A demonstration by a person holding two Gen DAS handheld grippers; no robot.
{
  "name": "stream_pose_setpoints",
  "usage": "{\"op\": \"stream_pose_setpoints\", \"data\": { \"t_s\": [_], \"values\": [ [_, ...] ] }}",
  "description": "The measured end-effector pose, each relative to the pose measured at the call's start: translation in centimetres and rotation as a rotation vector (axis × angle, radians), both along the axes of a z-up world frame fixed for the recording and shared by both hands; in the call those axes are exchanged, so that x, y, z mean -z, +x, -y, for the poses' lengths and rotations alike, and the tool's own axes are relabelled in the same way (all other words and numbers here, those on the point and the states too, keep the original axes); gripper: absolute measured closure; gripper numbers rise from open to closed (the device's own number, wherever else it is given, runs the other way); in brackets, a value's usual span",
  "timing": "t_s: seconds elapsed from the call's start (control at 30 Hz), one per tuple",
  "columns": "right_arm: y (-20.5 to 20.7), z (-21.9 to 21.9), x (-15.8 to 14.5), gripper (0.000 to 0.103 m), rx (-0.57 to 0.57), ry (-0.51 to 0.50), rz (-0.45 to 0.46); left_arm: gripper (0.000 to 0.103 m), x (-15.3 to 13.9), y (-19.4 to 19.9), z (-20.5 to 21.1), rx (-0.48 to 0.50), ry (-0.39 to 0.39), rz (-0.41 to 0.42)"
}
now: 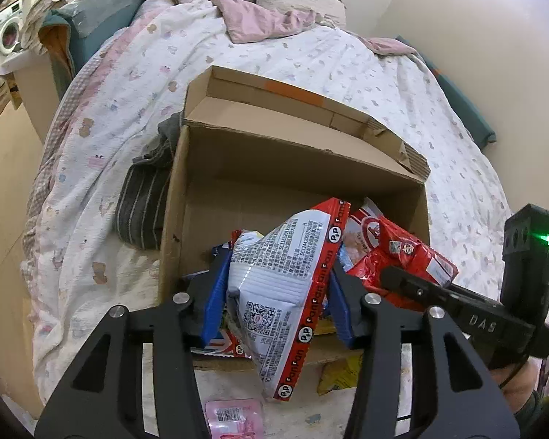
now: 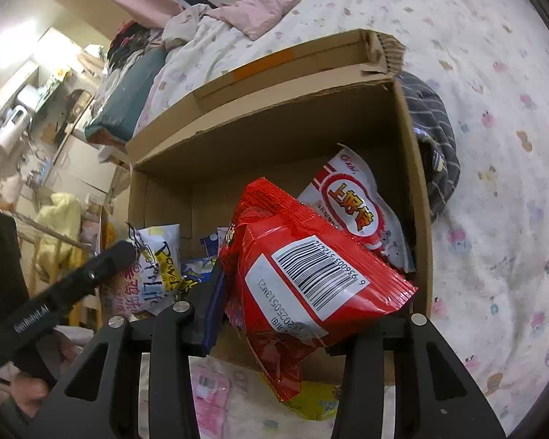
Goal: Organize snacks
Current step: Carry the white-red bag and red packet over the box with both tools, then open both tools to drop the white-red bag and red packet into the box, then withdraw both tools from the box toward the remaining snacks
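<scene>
Snacks were what we handled: on the bed [image 1: 311,58] with its printed sheet stood an open cardboard box [image 1: 285,168], a striped dark cloth [image 1: 142,205] lying against its side. We held the left gripper [image 1: 278,292] over the box's near edge, clamped on a white snack bag with a red border [image 1: 274,285] that hung partly inside and partly outside the box. Our right gripper [image 2: 300,314] was clamped on a red snack bag with a barcode label [image 2: 303,270], also over that near edge. Inside the box lay a white-and-red shrimp chip bag [image 2: 351,205]. Outside the box, on the bed, lay a yellow packet [image 2: 314,398] and a pink packet [image 1: 234,417].
</scene>
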State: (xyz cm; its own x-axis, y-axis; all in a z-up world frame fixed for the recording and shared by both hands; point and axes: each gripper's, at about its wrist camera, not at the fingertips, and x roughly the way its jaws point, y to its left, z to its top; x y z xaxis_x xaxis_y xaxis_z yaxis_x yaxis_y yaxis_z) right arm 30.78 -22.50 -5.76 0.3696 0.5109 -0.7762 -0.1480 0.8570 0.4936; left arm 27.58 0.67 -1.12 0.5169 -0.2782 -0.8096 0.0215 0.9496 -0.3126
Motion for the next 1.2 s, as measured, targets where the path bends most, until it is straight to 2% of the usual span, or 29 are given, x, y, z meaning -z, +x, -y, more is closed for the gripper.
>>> {"op": "stream_pose_setpoints", "data": {
  "t_s": [0.1,0.17,0.2,0.23,0.3,0.47,0.7,0.97,1.2],
  "values": [
    [-0.1,0.1,-0.2,0.055,0.006,0.004,0.022,0.053,-0.2,0.0,0.0,-0.006,0.018,0.005],
    [-0.2,0.5,-0.6,0.051,0.024,0.020,0.054,0.042,-0.7,-0.1,-0.2,-0.024,0.026,0.033],
    [-0.2,0.7,-0.9,0.041,0.035,0.028,0.069,0.031,-0.9,-0.3,-0.4,-0.032,0.024,0.048],
    [-0.2,1.0,-1.2,0.024,0.051,0.031,0.081,0.022,-1.2,-0.4,-0.6,-0.040,0.018,0.062],
    [-0.3,1.6,-1.5,0.013,0.089,0.041,0.095,0.018,-1.6,-0.5,-0.9,-0.047,0.003,0.084],
    [-0.1,2.4,-1.4,0.013,0.129,0.027,0.081,0.017,-1.5,-0.4,-0.8,-0.041,0.016,0.069],
    [-0.7,3.9,-3.9,0.013,0.189,0.005,0.203,0.017,-1.0,-0.3,-1.0,-0.044,0.029,0.043],
    [-1.0,5.0,-3.0,0.013,0.163,0.029,0.125,0.017,-0.9,-0.6,-1.1,-0.055,0.032,0.031],
    [-3.0,5.1,-3.0,0.013,0.153,0.009,0.110,0.017,-1.2,-2.2,-0.5,-0.065,0.095,0.054]
  ]
}}
